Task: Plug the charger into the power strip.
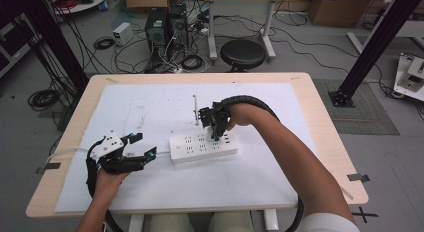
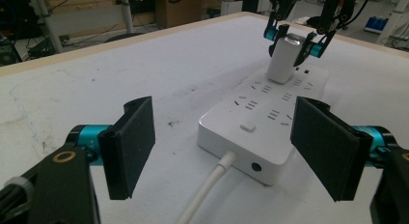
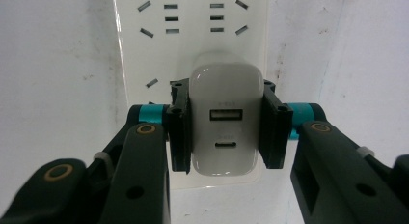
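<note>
- White glossy plastic is what I am dealing with: a small charger block point(image 3: 223, 120) with two ports on its top face, standing upright on the power strip point(image 1: 202, 147), at the end away from the strip's cable.
- My right gripper point(image 3: 223, 125) has its two black jaws pressed flat against the charger's two opposite sides, gripping it; I see no gap between pads and casing in the right gripper view.
- I judge the charger light, stiff and rather slick, so a grip on the flat side walls, as now, is the sound place to hold it. The rounded corners would let it slip.
- From the left gripper view the charger point(image 2: 282, 60) seems seated at or in a socket, though I cannot tell how deep its pins sit.
- My left gripper point(image 2: 231, 147) stands wide open with nothing held. Its pads flank the cable end of the strip without touching it, near the round switch and the white cable point(image 2: 207, 195).
- I expect the strip to be light enough to lift or slide if I pull the charger, so the left jaws could steady that end. A tilted pull could bend the pins.
- Containers: I see none on the table point(image 1: 325, 137); the strip lies on a white mat point(image 1: 150, 107), and its other sockets look unused.
</note>
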Action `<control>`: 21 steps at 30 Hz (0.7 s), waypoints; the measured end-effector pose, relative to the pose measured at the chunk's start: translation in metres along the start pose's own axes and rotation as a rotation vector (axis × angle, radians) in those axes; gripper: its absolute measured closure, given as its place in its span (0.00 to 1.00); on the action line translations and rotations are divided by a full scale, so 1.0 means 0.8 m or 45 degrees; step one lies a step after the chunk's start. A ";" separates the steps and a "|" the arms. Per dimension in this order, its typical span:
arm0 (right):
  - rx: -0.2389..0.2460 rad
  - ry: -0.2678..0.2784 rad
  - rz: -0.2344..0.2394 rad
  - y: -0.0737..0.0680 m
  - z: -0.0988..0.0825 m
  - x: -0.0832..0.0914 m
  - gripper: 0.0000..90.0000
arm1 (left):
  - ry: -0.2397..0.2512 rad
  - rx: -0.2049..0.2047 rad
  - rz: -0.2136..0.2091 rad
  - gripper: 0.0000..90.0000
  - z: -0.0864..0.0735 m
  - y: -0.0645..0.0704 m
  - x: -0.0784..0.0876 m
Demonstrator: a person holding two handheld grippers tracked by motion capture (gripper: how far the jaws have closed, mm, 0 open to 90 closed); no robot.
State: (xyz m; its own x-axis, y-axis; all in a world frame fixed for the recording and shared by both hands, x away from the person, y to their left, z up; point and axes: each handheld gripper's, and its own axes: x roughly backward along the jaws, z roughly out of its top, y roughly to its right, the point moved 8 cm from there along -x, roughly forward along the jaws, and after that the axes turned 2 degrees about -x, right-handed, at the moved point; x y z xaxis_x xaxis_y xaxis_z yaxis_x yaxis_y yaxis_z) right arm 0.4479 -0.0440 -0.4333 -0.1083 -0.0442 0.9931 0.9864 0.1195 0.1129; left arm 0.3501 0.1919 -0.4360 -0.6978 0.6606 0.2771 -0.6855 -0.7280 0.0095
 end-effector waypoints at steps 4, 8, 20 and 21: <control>-0.007 0.005 0.014 0.001 0.000 -0.001 0.71 | -0.002 -0.001 -0.006 0.27 0.000 0.001 0.000; -0.021 -0.012 0.036 0.003 0.002 -0.001 0.71 | 0.002 0.001 -0.006 0.27 0.000 0.000 0.000; -0.056 -0.030 0.052 0.004 0.005 -0.007 0.71 | 0.011 0.009 -0.009 0.27 0.000 -0.001 0.000; -0.056 -0.030 0.052 0.004 0.005 -0.007 0.71 | 0.010 0.010 -0.008 0.27 0.000 -0.001 0.000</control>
State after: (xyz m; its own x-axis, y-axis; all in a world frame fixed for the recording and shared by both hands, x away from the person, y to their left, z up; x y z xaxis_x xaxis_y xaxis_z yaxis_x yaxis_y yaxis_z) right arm 0.4512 -0.0392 -0.4385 -0.0703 -0.0168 0.9974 0.9945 0.0768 0.0714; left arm 0.3507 0.1923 -0.4360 -0.6950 0.6666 0.2694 -0.6883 -0.7252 0.0188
